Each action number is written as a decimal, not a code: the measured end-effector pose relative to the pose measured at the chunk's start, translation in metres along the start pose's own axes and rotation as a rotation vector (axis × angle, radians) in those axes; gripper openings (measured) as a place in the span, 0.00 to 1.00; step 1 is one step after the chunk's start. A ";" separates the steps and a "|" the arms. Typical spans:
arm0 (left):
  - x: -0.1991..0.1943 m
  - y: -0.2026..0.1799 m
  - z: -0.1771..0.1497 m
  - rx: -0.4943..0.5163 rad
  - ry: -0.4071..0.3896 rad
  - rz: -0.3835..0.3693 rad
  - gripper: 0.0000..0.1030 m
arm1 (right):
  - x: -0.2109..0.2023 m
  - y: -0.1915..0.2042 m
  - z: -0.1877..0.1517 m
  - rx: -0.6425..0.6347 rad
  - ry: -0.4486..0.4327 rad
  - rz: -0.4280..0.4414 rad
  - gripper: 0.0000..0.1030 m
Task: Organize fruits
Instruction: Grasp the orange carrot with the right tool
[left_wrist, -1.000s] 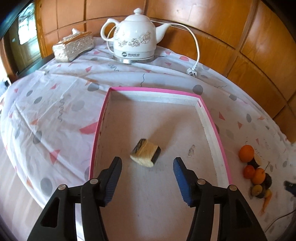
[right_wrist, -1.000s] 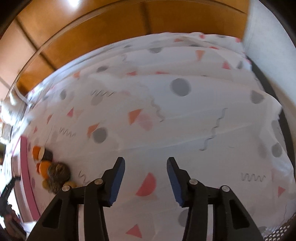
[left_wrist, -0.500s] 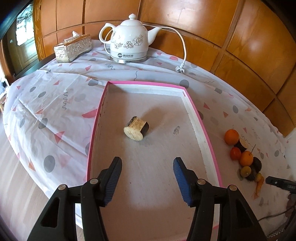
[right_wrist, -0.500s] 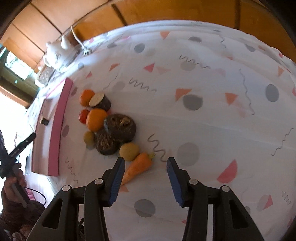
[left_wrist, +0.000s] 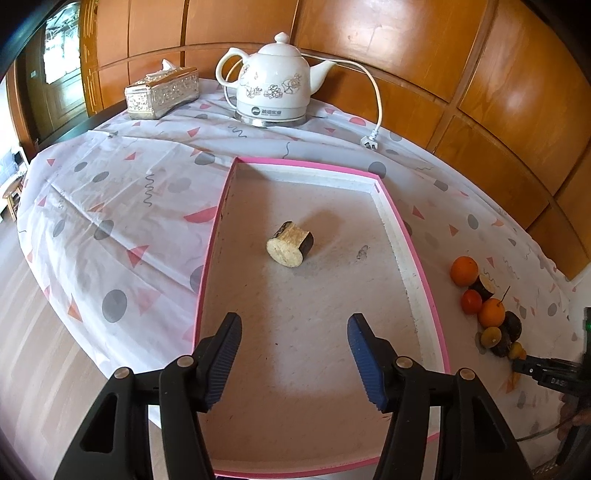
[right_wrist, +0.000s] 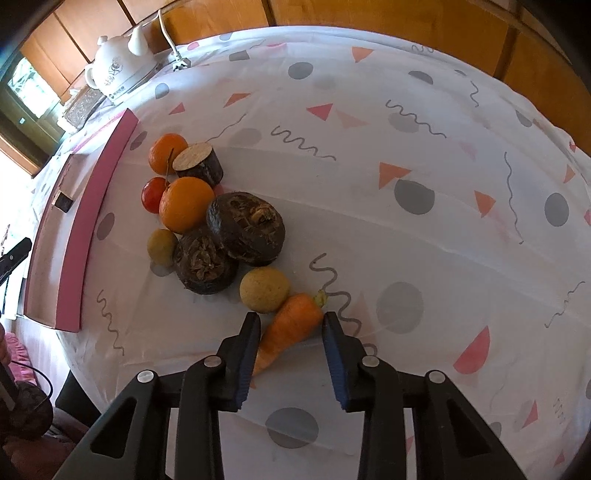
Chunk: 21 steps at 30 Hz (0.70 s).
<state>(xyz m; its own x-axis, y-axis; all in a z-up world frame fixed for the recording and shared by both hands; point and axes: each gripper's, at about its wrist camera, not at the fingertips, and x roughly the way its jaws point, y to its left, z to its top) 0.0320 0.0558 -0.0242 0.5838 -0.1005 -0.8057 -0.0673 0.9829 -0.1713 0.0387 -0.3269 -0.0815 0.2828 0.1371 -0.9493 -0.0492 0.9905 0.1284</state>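
Right gripper (right_wrist: 290, 325) now lower over the carrot (right_wrist: 291, 328), jaws closing around it; left gripper (left_wrist: 293, 347) wide, empty.

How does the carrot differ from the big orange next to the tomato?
The carrot is long and tapered; the orange is round. The carrot lies between the closing jaws of the right gripper, at the near end of the pile; the orange sits farther off, touching the tomato. Both are orange and rest on the tablecloth.
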 end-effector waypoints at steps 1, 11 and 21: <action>-0.001 0.000 0.000 0.005 -0.006 0.002 0.59 | 0.000 0.000 -0.001 -0.002 -0.001 -0.003 0.33; -0.006 0.013 -0.001 -0.025 -0.038 0.023 0.63 | -0.019 -0.009 -0.014 0.036 -0.026 -0.082 0.24; -0.010 0.029 -0.004 -0.072 -0.053 0.028 0.65 | -0.018 -0.001 -0.016 0.038 -0.032 -0.124 0.22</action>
<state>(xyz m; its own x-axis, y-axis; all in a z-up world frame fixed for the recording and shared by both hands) 0.0210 0.0847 -0.0235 0.6225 -0.0628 -0.7801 -0.1410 0.9715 -0.1908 0.0181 -0.3308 -0.0694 0.3153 0.0136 -0.9489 0.0237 0.9995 0.0222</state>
